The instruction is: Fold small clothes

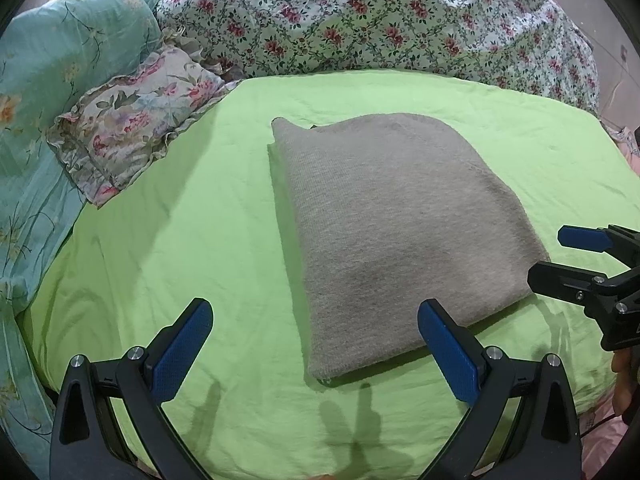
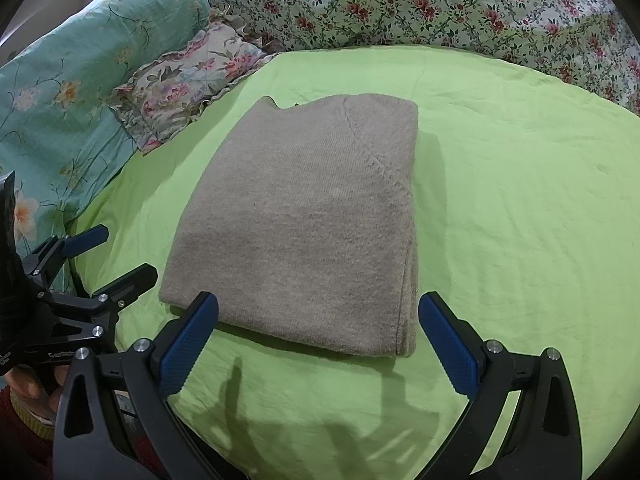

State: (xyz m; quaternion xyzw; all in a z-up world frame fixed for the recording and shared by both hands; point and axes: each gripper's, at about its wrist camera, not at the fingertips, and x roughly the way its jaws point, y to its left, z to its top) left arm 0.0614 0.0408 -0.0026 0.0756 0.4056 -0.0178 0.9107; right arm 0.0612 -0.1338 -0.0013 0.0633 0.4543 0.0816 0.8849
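A grey knit sweater (image 1: 396,232) lies folded into a neat rectangle on the green sheet (image 1: 180,220); it also shows in the right wrist view (image 2: 304,224). My left gripper (image 1: 316,320) is open and empty, hovering just above the sweater's near left corner. My right gripper (image 2: 318,312) is open and empty, above the sweater's near edge. Each gripper shows in the other's view: the right one (image 1: 560,254) beside the sweater's right corner, the left one (image 2: 124,252) beside its left corner.
A small floral ruffled pillow (image 1: 132,120) lies at the back left of the sheet. A teal floral pillow (image 1: 60,52) is beyond it. A floral quilt (image 1: 380,16) is heaped along the back. The sheet (image 2: 520,200) is bare right of the sweater.
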